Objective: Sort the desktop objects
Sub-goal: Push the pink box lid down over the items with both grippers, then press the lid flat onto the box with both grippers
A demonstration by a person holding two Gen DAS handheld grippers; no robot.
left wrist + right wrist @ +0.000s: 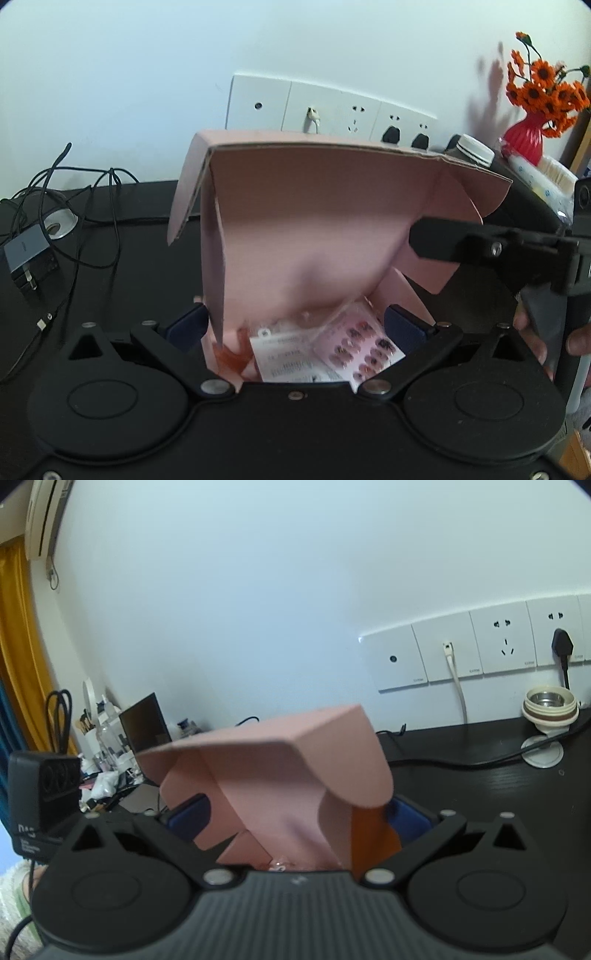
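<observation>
Left wrist view: one pink cardboard box [314, 229], lid flaps raised, on black surface [140, 236] between spread left tongs [297, 325]; inside, one nail-sticker sheet [364, 339] and one printed packet [291, 358]. Right wrist view: contents hidden; right tongs [297, 818] spread around box flaps.

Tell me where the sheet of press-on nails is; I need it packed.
In the left wrist view, the nail sheet lies inside the open pink box, low right, beside a white labelled packet.
</observation>
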